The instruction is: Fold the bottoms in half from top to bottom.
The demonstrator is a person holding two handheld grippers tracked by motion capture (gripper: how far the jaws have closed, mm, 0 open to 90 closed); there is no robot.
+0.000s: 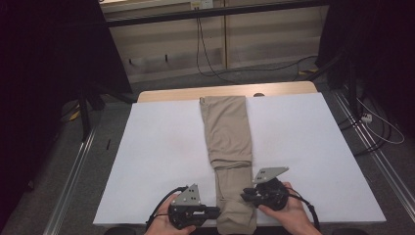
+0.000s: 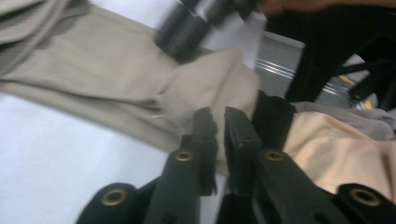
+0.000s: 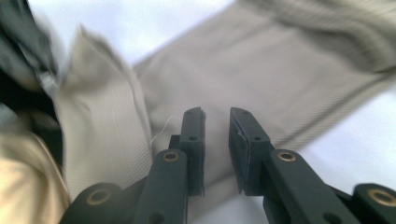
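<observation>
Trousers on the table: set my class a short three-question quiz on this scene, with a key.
1. Multiple choice: in the high view, the trousers lie
A) crumpled in a heap
B) as a long strip from the table's far edge to its near edge
C) hanging off the left edge

2. True or false: the right gripper has cloth clamped between its jaws.

3. Fill in: the table has a ____ top.

Key: 1 B. 2 False: in the right gripper view the jaws stand apart with nothing pinched between them. 3 white.
</observation>
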